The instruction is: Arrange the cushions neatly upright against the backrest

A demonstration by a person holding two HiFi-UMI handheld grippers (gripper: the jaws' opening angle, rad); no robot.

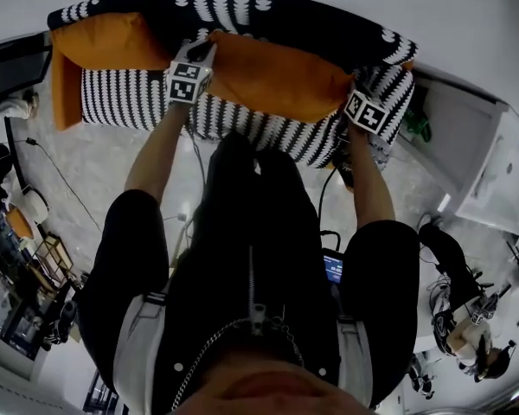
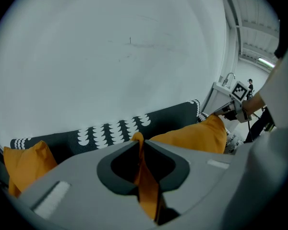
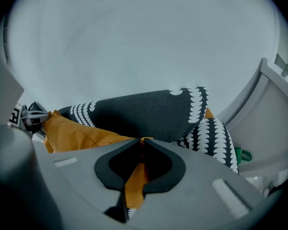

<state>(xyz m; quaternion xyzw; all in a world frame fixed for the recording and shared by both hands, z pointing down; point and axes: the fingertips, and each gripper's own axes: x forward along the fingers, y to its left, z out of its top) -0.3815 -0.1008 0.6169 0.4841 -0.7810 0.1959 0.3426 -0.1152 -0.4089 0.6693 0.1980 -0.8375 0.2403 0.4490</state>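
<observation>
top [image 1: 242, 232]: black, short sleeves | straps [image 1: 143, 335]: pale, over shoulders | zip [image 1: 253, 284]: central | marker cubes [image 1: 189, 80]: black-and-white squares | fingers [image 2: 197, 152]: grey

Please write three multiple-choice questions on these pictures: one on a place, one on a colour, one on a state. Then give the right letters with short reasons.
1. Where is the held cushion? A. on the floor B. over the sofa C. on a cabinet
2. Which colour has it? A. green B. white C. orange
3. How are the left claw and right claw? A. both open B. both shut on the cushion C. only the left shut
1 B: the head view shows it there.
2 C: every view shows orange cloth.
3 B: cloth is pinched between each claw's jaws.
</observation>
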